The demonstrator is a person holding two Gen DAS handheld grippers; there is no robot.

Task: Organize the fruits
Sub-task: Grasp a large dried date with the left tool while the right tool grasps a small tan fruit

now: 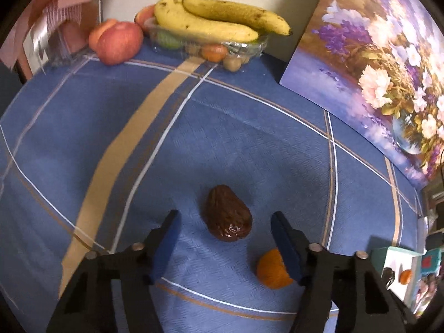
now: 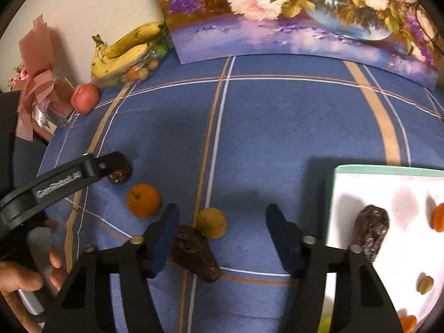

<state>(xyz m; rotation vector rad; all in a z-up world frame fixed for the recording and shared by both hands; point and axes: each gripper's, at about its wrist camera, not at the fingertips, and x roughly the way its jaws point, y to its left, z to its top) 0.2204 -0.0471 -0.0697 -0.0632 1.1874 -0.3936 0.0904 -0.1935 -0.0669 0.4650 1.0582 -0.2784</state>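
The left gripper (image 1: 226, 222) has its fingers wide, straddling a dark dried date (image 1: 228, 216) on the blue tabletop (image 1: 249, 138), seemingly to grasp it. Right gripper (image 2: 222, 216) also wide, empty, another date (image 2: 195, 252) beside its left finger.

White lettering ran along the black arm of the left tongs (image 2: 118, 170), too blurred to read with certainty.

In the left wrist view a blue pad hides part of the small orange (image 1: 270, 270). In the right wrist view the left hand-held gripper (image 2: 111, 166) covers half a dark fruit (image 2: 120, 173), and the white tray (image 2: 360, 183) runs off the edge
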